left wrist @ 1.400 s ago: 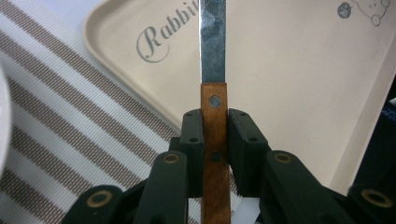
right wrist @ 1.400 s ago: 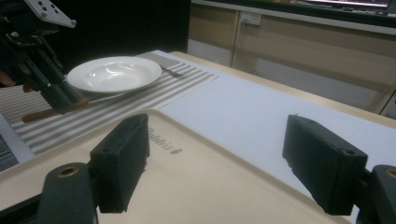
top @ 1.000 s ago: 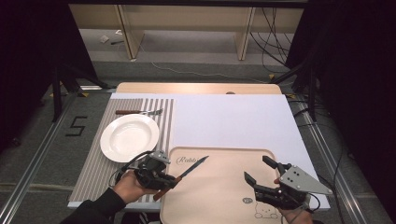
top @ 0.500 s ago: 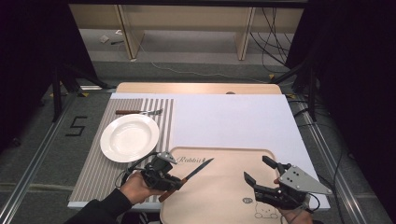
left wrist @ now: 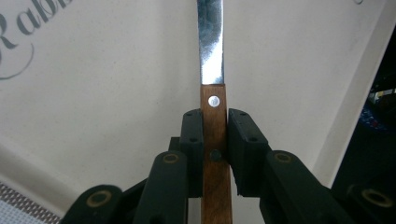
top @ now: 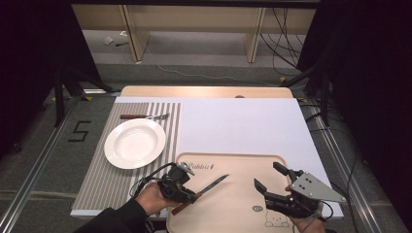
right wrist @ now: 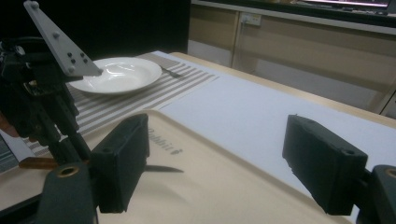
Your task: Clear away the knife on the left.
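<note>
Change: compared with a second ago, the left gripper (top: 190,193) is sitting a little farther right and nearer, carrying the knife (top: 206,187) with it, while the right gripper (top: 270,177) is staying where it was.
Left gripper: its jaws are clamping the knife's wooden handle (left wrist: 214,140) just behind the rivet, as the left gripper view is showing.
Knife: its blade is pointing to the far right over the near-left part of the beige tray (top: 233,204); whether it is touching the tray I cannot tell.
Right gripper: its jaws are standing wide apart and gripping nothing, hovering over the tray's near-right part.
Plate: the white plate (top: 135,143) is lying on the striped mat (top: 104,179), left of the tray.
Fork: a wooden-handled fork (top: 145,116) is lying just beyond the plate.
Table cover: the white sheet (top: 243,126) is lying under the tray and the mat.
</note>
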Tool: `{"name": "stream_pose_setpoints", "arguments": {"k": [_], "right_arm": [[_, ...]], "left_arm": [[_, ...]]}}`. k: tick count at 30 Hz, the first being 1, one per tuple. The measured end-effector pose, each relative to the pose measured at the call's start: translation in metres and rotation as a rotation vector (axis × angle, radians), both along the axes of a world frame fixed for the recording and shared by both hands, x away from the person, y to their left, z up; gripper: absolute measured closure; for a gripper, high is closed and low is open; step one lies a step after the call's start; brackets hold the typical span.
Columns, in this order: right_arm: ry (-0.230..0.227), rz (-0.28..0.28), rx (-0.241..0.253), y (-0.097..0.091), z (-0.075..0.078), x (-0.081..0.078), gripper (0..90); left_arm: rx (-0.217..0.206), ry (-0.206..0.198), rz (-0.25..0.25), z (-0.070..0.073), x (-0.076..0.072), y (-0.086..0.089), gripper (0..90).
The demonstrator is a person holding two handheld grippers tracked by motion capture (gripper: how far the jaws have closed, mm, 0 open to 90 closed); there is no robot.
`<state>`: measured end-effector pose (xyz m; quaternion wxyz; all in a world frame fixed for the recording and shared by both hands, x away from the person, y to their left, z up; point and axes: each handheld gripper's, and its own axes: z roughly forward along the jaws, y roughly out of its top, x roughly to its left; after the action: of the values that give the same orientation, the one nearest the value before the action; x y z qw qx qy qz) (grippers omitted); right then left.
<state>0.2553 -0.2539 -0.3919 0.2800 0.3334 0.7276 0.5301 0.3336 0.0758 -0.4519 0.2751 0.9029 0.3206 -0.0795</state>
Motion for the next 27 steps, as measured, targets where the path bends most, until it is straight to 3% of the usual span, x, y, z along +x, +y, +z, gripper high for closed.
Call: {"name": "stream_pose_setpoints", "arguments": {"k": [7,10,12,13,17,18,21,22,23,26,27], "right_arm": [[0.000,0.000,0.000,0.000,0.000,0.000,23.9],[0.001,0.001,-0.005,0.000,0.000,0.000,24.0],[0.001,0.000,-0.002,0.000,0.000,0.000,23.9],[-0.001,0.000,0.001,0.000,0.000,0.000,23.9],[0.002,0.002,-0.005,0.000,0.000,0.000,24.0],[0.001,0.001,-0.003,0.000,0.000,0.000,23.9],[-0.001,0.000,-0.001,0.000,0.000,0.000,23.9],[0.000,0.001,-0.005,0.000,0.000,0.000,23.9],[-0.001,0.002,-0.003,0.000,0.000,0.000,24.0],[-0.002,0.000,-0.001,0.000,0.000,0.000,24.0],[-0.002,0.001,-0.002,0.000,0.000,0.000,23.9]], "left_arm": [[0.050,0.005,-0.015,-0.007,-0.002,-0.003,76.5],[0.052,0.012,-0.019,-0.008,-0.002,-0.005,76.3],[0.071,0.016,-0.038,-0.010,-0.004,-0.006,75.9],[0.082,0.000,-0.058,-0.011,-0.006,-0.007,73.3],[0.060,-0.013,-0.091,-0.009,-0.009,-0.010,56.8],[0.040,-0.031,-0.098,-0.007,-0.010,-0.011,56.8],[0.016,-0.098,-0.115,-0.003,-0.012,-0.012,43.8],[-0.023,-0.148,-0.118,0.001,-0.013,-0.013,39.5],[-0.023,-0.148,-0.118,0.001,-0.013,-0.013,39.5],[-0.069,-0.197,-0.127,0.006,-0.016,-0.013,40.5],[-0.076,-0.194,-0.132,0.007,-0.017,-0.013,45.6]]}}
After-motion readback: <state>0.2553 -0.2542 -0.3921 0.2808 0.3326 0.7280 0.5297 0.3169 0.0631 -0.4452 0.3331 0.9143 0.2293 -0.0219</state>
